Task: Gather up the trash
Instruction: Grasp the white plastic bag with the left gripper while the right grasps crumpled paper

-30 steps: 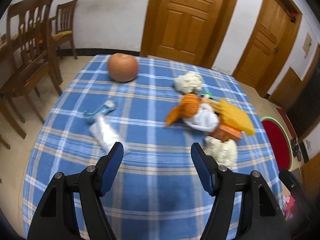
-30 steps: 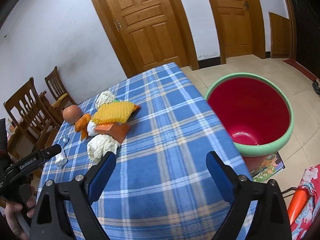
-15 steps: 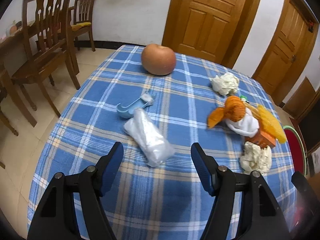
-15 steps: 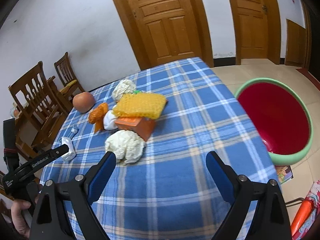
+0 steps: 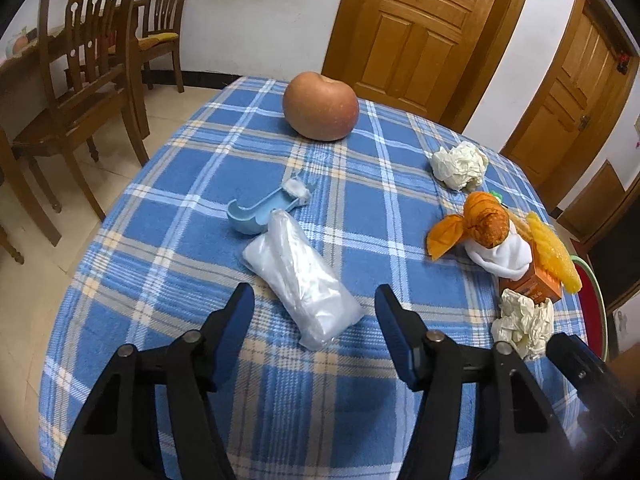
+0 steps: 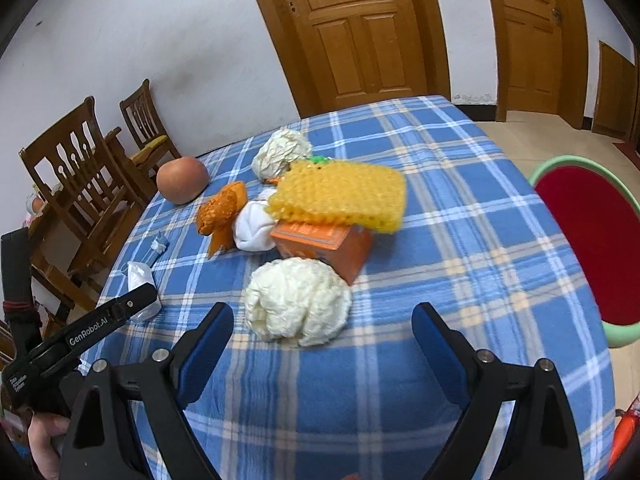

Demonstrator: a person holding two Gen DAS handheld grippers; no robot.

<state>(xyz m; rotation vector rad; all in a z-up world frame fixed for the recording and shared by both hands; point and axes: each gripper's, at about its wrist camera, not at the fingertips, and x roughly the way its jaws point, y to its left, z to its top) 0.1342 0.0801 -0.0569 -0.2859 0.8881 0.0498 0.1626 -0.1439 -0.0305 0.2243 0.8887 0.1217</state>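
I am narrowing my left claw (image 5: 314,316) over the near clear plastic bag (image 5: 300,280), now much closer; my right claw (image 6: 322,330) is staying wide before the paper wad (image 6: 298,302).

"GenRobot.AI" in white on the black left tool (image 6: 86,330).

The right gripper (image 6: 322,322) hangs over the blue checked table (image 6: 460,248) with its jaws wide apart; a white paper ball (image 6: 298,302) lies just in front, between the jaws but not touched; behind it sits an orange box (image 6: 326,242) with a yellow net (image 6: 340,196) on top; an apple (image 6: 182,180) is far back; a red tub (image 6: 592,240) stands beside the table.
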